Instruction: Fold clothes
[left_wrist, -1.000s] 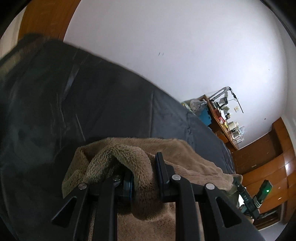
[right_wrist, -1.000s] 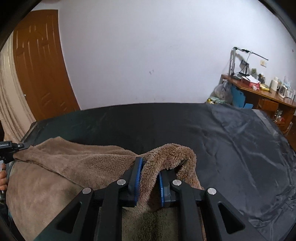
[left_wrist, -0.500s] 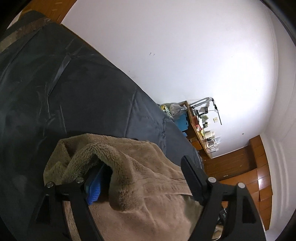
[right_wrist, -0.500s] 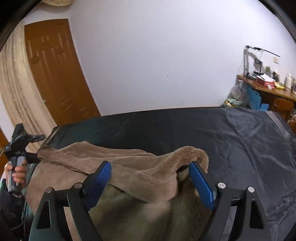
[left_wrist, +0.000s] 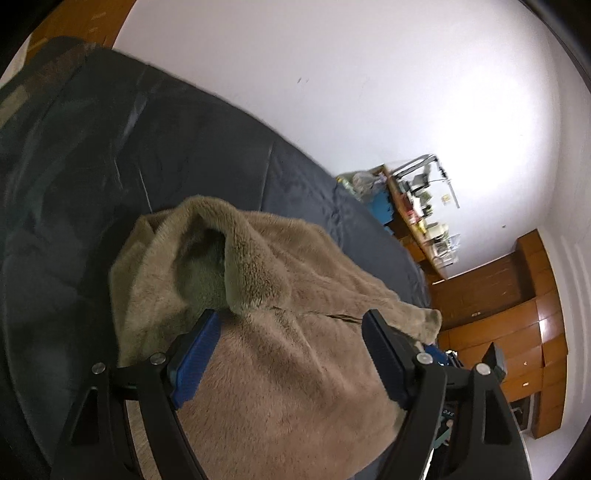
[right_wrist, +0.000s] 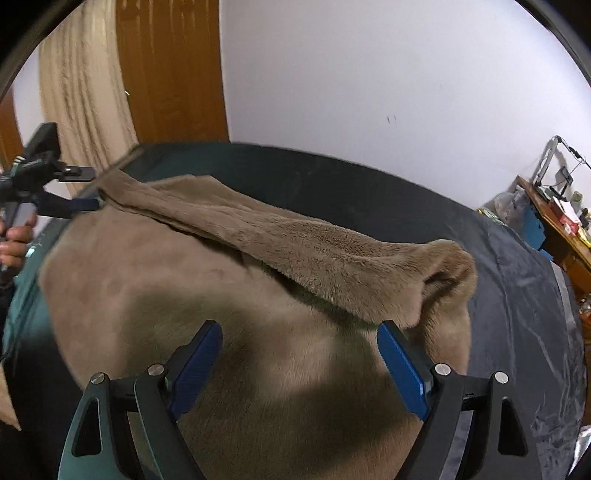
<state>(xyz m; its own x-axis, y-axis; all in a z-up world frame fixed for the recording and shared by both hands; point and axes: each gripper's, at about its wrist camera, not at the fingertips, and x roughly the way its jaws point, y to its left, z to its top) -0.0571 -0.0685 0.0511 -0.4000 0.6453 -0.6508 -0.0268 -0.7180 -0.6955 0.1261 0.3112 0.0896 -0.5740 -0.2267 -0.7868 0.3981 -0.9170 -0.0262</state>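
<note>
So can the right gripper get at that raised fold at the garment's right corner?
Probably yes: the right gripper is open, the brown fleece garment's raised fold sits just beyond its right finger, nothing between.

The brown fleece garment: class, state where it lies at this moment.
In both wrist views the brown fleece garment lies spread on the dark bed cover, its far edge folded over, just ahead of both open grippers.

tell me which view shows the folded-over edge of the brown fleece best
The right wrist view: the folded-over edge of the brown fleece runs across the frame from corner to corner. The left wrist view shows only one bunched corner near the open left gripper, with the edge foreshortened.
</note>
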